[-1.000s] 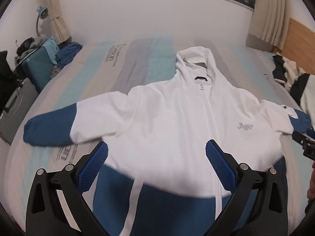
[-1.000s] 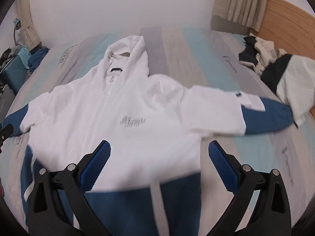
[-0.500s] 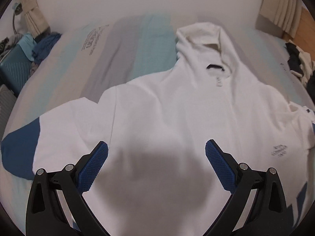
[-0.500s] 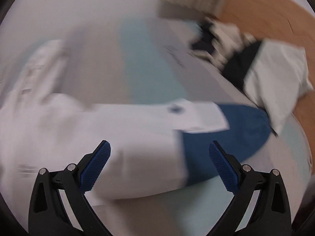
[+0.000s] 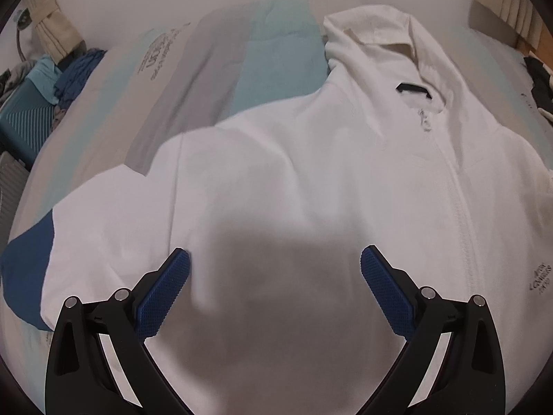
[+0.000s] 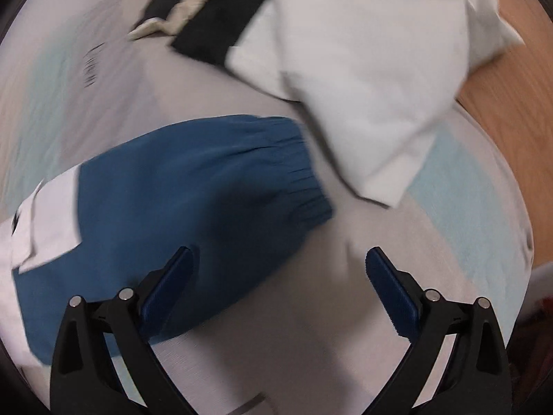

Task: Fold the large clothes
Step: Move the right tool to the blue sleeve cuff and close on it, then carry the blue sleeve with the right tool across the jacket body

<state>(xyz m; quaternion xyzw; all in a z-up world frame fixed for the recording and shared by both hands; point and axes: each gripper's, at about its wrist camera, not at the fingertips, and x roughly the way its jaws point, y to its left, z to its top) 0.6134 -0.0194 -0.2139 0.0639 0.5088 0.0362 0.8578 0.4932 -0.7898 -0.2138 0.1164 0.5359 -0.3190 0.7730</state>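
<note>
A white hoodie [image 5: 311, 159] with blue cuffs lies flat, front up, on the striped bed. Its hood [image 5: 373, 34] points to the far side and its left sleeve ends in a blue cuff [image 5: 27, 269] at the frame's left edge. My left gripper [image 5: 275, 269] hovers open over the white chest, nothing between its blue pads. In the right wrist view the hoodie's other blue cuff [image 6: 193, 193] lies on the sheet. My right gripper [image 6: 278, 269] stands open just over the cuff's near edge, its left pad [image 6: 169, 290] above the blue cloth.
A pile of white and black clothes [image 6: 345, 52] lies just beyond the right cuff, by the wooden headboard [image 6: 501, 79]. A teal suitcase [image 5: 20, 117] and blue clothing [image 5: 76, 72] sit off the bed's far left. Striped bedsheet [image 5: 221, 55] shows beyond the hoodie.
Both grippers have come lower and closer to the hoodie. The left one moved in over the chest; the right one swung to the right, out to the blue cuff.
</note>
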